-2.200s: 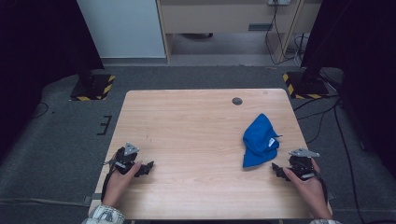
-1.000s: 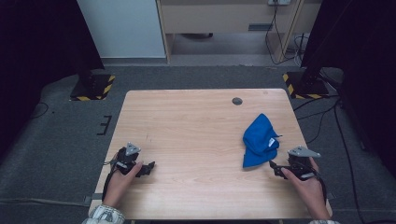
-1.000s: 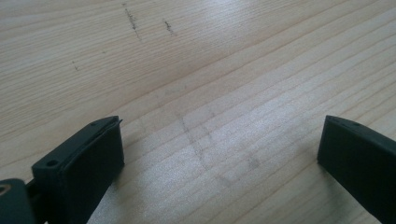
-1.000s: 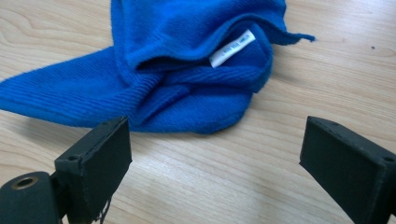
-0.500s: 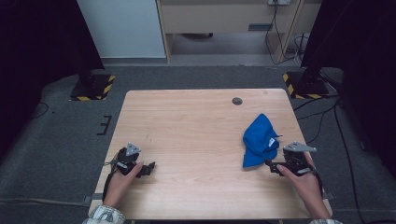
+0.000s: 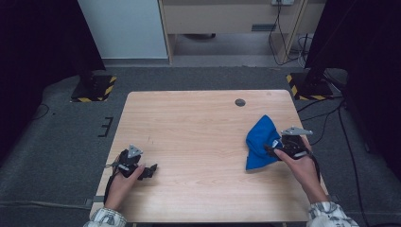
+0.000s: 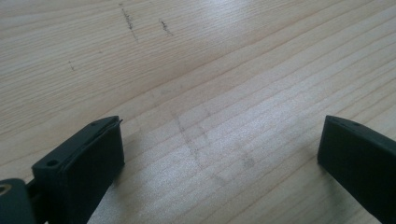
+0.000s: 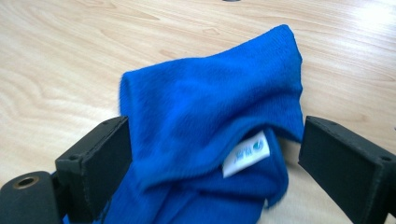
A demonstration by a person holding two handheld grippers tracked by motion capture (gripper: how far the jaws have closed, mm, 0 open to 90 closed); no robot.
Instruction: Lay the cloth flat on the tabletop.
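- My right hand-held gripper (image 6: 273, 150) sits at the right side of the surface (image 6: 198, 123), its jaws spread wide with the blue cloth (image 6: 259, 142) between them.
- In the right gripper view, the blue cloth (image 8: 210, 121) lies bunched and folded between the two black jaws, which stand apart on either side of it. The left jaw looks to be touching the fabric's edge; the right one is just beside it, and I cannot tell if they meet.
- A small white label (image 8: 246, 154) peeks out from a fold of the cloth, nearer the right jaw.
- My left hand-held gripper (image 6: 150, 170) rests low at the near left part of the surface, well apart from the cloth, my hand (image 6: 124, 182) wrapped round it.
- In the left gripper view, its jaws are spread over bare wood grain (image 7: 205, 93), which carries a few faint dark scuffs.
- A small dark round spot (image 6: 240, 102) sits on the surface near the far edge, beyond the cloth.
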